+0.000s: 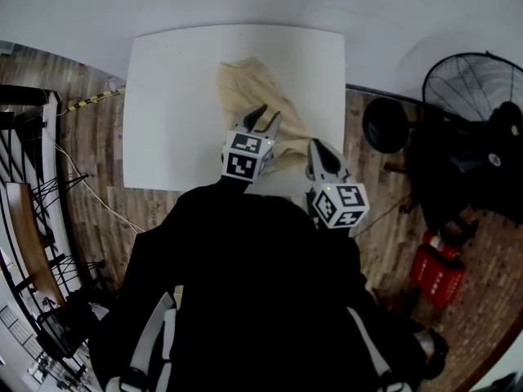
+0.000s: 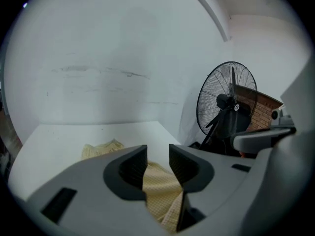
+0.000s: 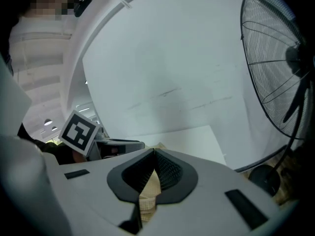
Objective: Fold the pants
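Beige pants (image 1: 253, 96) lie in a long strip on the white table (image 1: 180, 96), running from its far middle to its near edge. My left gripper (image 1: 266, 114) hovers over the near part of the pants; in the left gripper view (image 2: 158, 154) a fold of the checked cloth (image 2: 160, 191) sits between the jaws, which stand slightly apart on it. My right gripper (image 1: 315, 145) is just to the right at the table's near edge; in the right gripper view (image 3: 154, 154) its jaws are pressed together on a strip of the pants (image 3: 147, 195).
A black standing fan (image 1: 478, 88) stands right of the table on the wooden floor, with a round black base (image 1: 384, 125) nearer the table. A red container (image 1: 437, 272) sits lower right. A chair frame and cables are at the left. White wall lies behind the table.
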